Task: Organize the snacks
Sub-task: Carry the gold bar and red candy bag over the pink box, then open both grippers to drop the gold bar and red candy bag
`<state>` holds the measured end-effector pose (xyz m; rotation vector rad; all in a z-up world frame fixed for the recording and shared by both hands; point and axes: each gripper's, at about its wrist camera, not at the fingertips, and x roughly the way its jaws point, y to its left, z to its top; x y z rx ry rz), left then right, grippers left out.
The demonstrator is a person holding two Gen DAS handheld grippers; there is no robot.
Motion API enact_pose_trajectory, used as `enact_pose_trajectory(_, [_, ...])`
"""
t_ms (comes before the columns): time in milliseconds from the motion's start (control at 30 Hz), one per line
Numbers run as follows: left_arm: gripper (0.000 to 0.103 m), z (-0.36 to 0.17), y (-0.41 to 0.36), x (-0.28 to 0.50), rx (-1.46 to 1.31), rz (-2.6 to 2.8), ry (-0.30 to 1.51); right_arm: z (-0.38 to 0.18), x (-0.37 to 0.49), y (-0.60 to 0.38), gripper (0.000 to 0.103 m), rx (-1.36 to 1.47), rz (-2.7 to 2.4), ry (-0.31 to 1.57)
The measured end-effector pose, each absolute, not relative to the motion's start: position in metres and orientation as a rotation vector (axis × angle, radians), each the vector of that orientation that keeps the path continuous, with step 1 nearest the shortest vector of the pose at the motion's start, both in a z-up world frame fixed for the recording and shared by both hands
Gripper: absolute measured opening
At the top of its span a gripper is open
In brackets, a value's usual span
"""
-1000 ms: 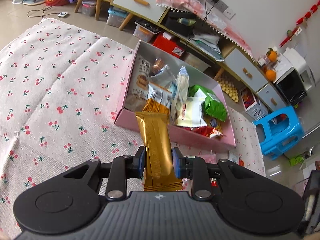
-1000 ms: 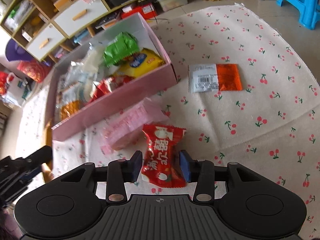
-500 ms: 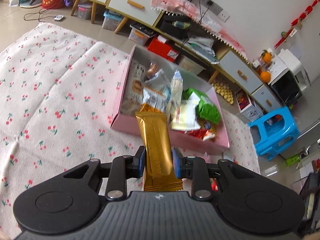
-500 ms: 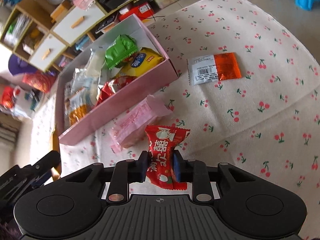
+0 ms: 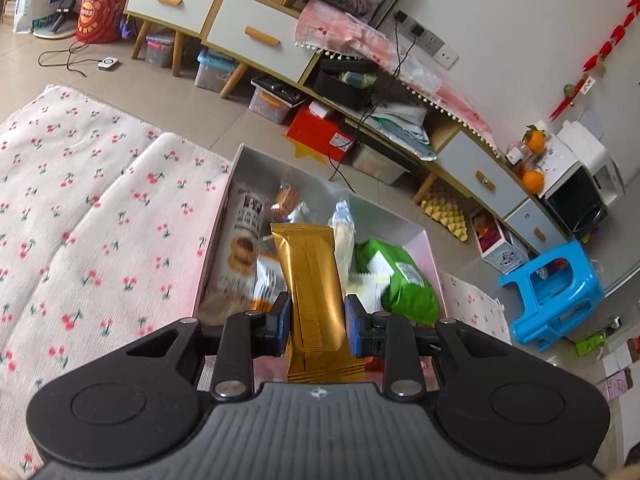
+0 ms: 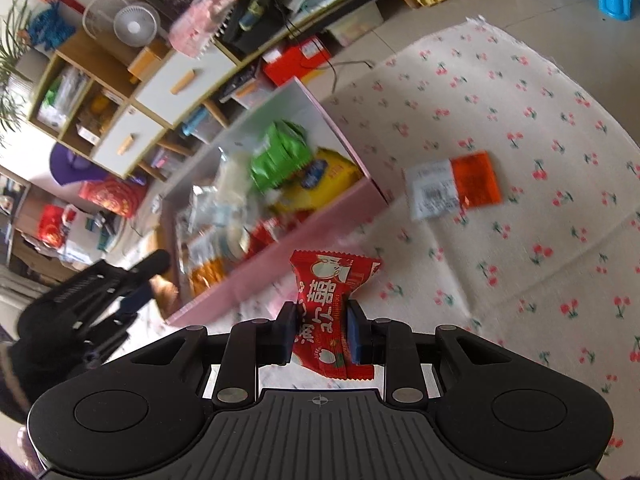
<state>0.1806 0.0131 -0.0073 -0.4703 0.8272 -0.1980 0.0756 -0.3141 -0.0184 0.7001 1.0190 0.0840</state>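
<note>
My left gripper (image 5: 316, 330) is shut on a gold snack bar (image 5: 310, 280) and holds it over the near end of the pink box (image 5: 434, 264), which is full of snack packets. My right gripper (image 6: 321, 334) is shut on a red candy packet (image 6: 328, 292), lifted above the cherry-print cloth (image 6: 520, 128) just in front of the pink box (image 6: 304, 248). An orange and white packet (image 6: 454, 184) lies on the cloth to the right of the box. The left gripper shows in the right wrist view (image 6: 92, 300) at the box's left end.
A green packet (image 5: 404, 280) and a biscuit packet (image 5: 242, 240) lie in the box. A low cabinet with drawers (image 5: 248, 36) and storage bins stands behind the cloth. A blue stool (image 5: 556, 292) stands at the right.
My right gripper closed on the red candy packet and lifted it off the cloth toward the box. My left gripper carried the gold bar forward over the box.
</note>
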Motion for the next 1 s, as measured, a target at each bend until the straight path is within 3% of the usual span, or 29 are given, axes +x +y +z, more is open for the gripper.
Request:
enact_pose_trajectory(800, [0.025,-0.012,0.017,0.224,-0.401,-0.176,0.820,-0.008,0.178,-0.275,0.028,0.712,0.188,0.907])
enact_pose_trajectory(867, [0.034,-0.012,0.017,0.222,-0.395,-0.172,0.809,-0.009,0.178,-0.276,0.030,0.735,0.194,0.905])
enact_pose_trajectory(933, [0.044,-0.010,0.017,0.219,-0.381,-0.171,0.800,-0.010,0.177,-0.277,0.041,0.748,0.187,0.915])
enact_pose_trajectory(1000, [0.047,-0.008,0.018,0.217,-0.384,-0.176,0.797,-0.009,0.175,-0.279,0.042,0.746,0.176,0.917])
